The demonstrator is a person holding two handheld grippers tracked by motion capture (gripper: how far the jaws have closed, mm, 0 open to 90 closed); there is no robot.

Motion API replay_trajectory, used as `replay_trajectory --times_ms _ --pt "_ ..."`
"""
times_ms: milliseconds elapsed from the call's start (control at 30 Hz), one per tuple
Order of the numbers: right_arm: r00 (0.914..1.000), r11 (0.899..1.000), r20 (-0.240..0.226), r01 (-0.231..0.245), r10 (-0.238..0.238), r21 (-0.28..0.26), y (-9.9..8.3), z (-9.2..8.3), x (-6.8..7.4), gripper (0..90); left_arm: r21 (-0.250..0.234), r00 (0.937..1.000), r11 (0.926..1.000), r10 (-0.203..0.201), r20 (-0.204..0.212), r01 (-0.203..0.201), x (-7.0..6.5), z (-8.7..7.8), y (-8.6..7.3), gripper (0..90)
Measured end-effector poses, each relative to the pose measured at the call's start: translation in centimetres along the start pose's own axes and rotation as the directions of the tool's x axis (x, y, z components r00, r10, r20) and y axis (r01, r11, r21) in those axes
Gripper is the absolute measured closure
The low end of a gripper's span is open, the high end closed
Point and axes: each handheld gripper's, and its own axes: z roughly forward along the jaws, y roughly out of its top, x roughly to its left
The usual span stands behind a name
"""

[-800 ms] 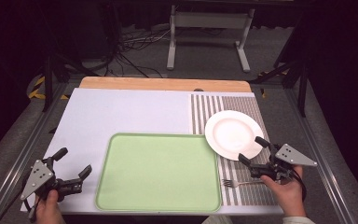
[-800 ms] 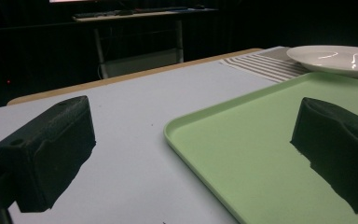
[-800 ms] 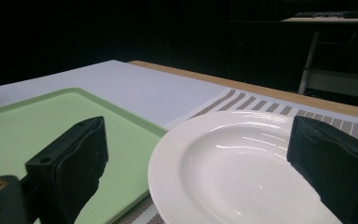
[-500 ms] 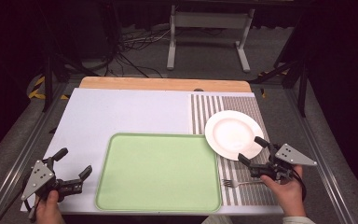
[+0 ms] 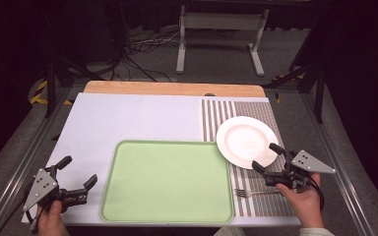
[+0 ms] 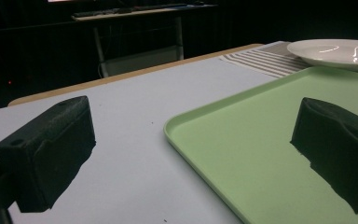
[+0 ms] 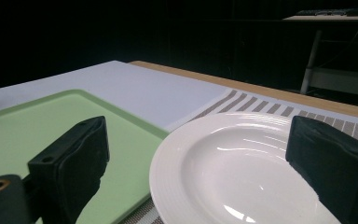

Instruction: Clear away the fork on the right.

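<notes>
Table point(image 5: 128, 123) evenly lit from above; surroundings dark, near black. Soft specular streaks on white plate point(image 7: 242, 163). High view slightly soft, low detail. Gripper views: near black jaws underexposed, little texture; background dim. Shadows faint, diffuse.

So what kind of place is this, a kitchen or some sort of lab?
Probably a lab or recording studio set up as a mock dining spot, not a real kitchen. A white plate, a fork and a green tray sit on the table, but the surroundings are dark, with loose floor cables and a metal stand.
</notes>
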Motion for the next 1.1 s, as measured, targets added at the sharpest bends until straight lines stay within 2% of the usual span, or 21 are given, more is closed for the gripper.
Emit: replay_trajectory --times_ms 67,100,367,533,733,933,1000,1100 --pt "0.9999 1.000 -0.013 0.001 -0.001 0.019 0.5 0.3 0.1 8.2 0.005 1.0000 1.0000 0.003 0.001 -0.003 0.0 0.0 0.0 0.3" --pt "0.9994 0.998 -0.028 0.020 -0.019 0.056 1.1 0.6 0.2 8.2 0.006 1.0000 1.0000 0.003 0.001 -0.003 0.0 0.0 0.0 0.3" --pt "0.9943 0.989 -0.066 0.091 -0.083 0.121 3.5 1.1 0.3 8.0 0.002 1.0000 1.0000 0.002 -0.003 -0.002 0.0 -0.1 0.0 0.3" --pt "0.9884 0.972 -0.088 0.139 -0.124 0.191 4.3 1.4 0.3 8.3 -0.002 1.0000 1.0000 -0.005 -0.003 0.005 0.0 -0.1 0.0 0.3" --pt "0.9835 0.952 -0.105 0.170 -0.148 0.253 4.9 1.5 0.0 9.7 0.003 0.9999 1.0000 -0.001 -0.011 0.001 0.1 -0.1 0.0 0.3" --pt "0.9706 0.915 -0.150 0.229 -0.189 0.333 5.3 1.5 -0.1 18.3 0.004 0.9999 1.0000 -0.001 -0.010 0.001 0.1 -0.1 -0.1 0.3" --pt "0.9660 0.898 -0.174 0.244 -0.191 0.366 5.4 1.6 0.0 21.2 0.002 0.9999 1.0000 -0.001 -0.014 0.001 0.1 -0.1 -0.1 0.3" --pt "0.9537 0.860 -0.208 0.287 -0.217 0.421 5.6 1.9 0.1 23.1 0.003 0.9999 1.0000 -0.002 -0.016 0.002 0.2 -0.2 0.0 0.3"
